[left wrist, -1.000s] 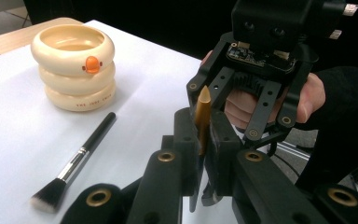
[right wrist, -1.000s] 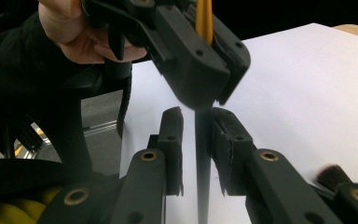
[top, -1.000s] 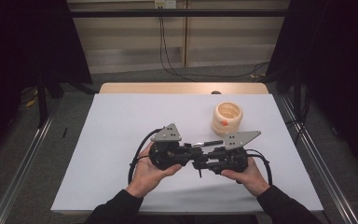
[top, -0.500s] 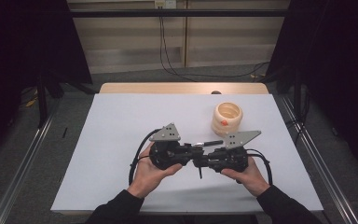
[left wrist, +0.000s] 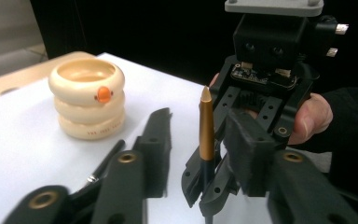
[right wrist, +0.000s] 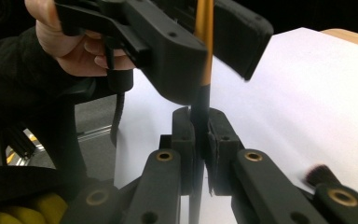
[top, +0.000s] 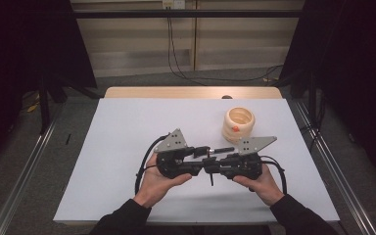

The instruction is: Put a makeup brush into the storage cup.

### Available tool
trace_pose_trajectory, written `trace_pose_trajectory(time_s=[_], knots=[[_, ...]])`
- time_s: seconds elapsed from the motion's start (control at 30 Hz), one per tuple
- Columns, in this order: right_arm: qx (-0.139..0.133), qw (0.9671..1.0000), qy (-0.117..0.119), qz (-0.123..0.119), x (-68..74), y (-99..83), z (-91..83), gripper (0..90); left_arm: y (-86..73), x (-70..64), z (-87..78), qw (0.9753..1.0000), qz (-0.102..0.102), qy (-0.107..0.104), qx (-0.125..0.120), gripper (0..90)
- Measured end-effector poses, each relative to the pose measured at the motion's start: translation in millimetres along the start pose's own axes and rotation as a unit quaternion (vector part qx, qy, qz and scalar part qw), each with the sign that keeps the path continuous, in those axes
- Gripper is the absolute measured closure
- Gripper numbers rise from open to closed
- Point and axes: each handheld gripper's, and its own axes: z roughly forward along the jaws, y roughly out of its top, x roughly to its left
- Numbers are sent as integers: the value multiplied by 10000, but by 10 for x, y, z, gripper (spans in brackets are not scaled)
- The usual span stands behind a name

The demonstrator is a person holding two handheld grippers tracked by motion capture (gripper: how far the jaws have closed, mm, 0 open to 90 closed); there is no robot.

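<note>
The slim brush with a gold-orange handle and a black lower part (left wrist: 206, 135) stands upright between the two grippers, above the near middle of the white desk (top: 127, 127). Its handle ends in a pale pointed tip, and the gold part meets the black part just above the jaws that hold it. The right gripper (right wrist: 199, 140) is closed on the black part of the brush; its two pads press on it from both sides. In the left gripper view, this same gripper faces the camera, held by the right hand (left wrist: 307, 116). The left gripper (left wrist: 200, 149) has its jaws apart, one on each side of the gold handle, and they do not seem to touch it. In the right gripper view, the left hand (right wrist: 74, 46) holds this gripper from the upper left.

The top of the handle is cut off at the upper edge of the right gripper view, and the lower end of the brush goes out of view at the bottom edge. In the high view the brush is too small to make out well between the grippers.

A cream ring-shaped pot with an orange beak (top: 238, 125) stands toward the far right part of the desk, apart from the grippers.
</note>
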Motion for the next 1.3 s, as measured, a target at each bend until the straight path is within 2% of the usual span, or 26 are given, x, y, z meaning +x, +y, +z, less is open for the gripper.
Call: trace_pose_trajectory(time_s=[0.07, 0.1, 0.17, 0.2, 0.23, 0.33, 0.43, 0.53, 0.57, 0.6, 0.67, 0.7, 0.77, 0.8, 0.83, 0.93, 0.97, 1.0, 1.03, 1.23, 1.27, 1.3], knots=[[-11, 10000, -36, -2, -6, 1, -9, 830, -3, 1, 7, 10000, 63, 47, -28, 518], [-22, 10000, -27, 8, -9, 1, -12, 830, -15, 6, 16, 9999, 44, 41, -132, 489], [-35, 10000, -66, 27, -15, -1, -20, 830, -23, 13, 20, 9998, 80, 138, -93, 429], [-52, 10000, -42, 36, -17, -1, -21, 830, -29, 15, 29, 9997, 61, 215, -103, 380], [-42, 10000, -78, 28, -15, 1, -28, 830, -35, 20, 34, 9996, 35, 251, -146, 295], [-64, 9999, -76, 26, -21, 4, -33, 830, -38, 24, 28, 9993, 67, 315, -190, 221], [-79, 9999, -108, 31, -23, 4, -36, 830, -36, 19, 25, 9989, 57, 418, -188, 85], [-87, 9999, -136, 38, -24, 8, -45, 830, -39, 21, 1, 9987, 90, 443, -250, 30], [-91, 9999, -137, 45, -22, 9, -49, 830, -37, 23, -14, 9985, 94, 474, -267, 29], [-95, 9998, -142, 38, -22, 10, -51, 830, -34, 13, -30, 9972, 116, 688, -271, 27], [-104, 9998, -155, 35, -23, 11, -55, 830, -38, 20, -50, 9969, 27, 731, -295, 27], [-108, 9998, -166, 29, -25, 11, -56, 830, -41, 37, -62, 9971, 46, 689, -316, 28], [-126, 9997, -187, 18, -28, 10, -59, 830, -52, 43, -98, 9956, 17, 867, -346, 13], [-121, 9997, -217, 16, -27, 11, -63, 830, -58, 49, -113, 9950, -64, 945, -324, 3], [-136, 9997, -198, 17, -28, 12, -65, 830, -67, 65, -127, 9953, -25, 910, -322, 17], [-163, 9996, -220, 27, -30, 13, -73, 830, -106, 72, -185, 9935, -35, 1083, -358, 9], [-157, 9996, -245, 22, -32, 13, -78, 830, -121, 87, -215, 9937, 11, 1062, -348, 11], [-165, 9996, -245, 28, -32, 13, -80, 830, -147, 90, -234, 9933, -40, 1063, -457, 10], [-171, 9995, -277, 42, -33, 15, -88, 830, -157, 89, -251, 9923, -4, 1169, -412, 9], [-146, 9992, -368, 19, -36, 12, -87, 831, -320, 127, -388, 9903, -121, 1294, -489, 11], [-148, 9992, -377, 17, -40, 10, -90, 830, -345, 129, -407, 9898, -86, 1354, -445, 14], [-152, 9992, -380, 22, -41, 11, -93, 830, -370, 138, -426, 9907, -37, 1298, -411, 13]])
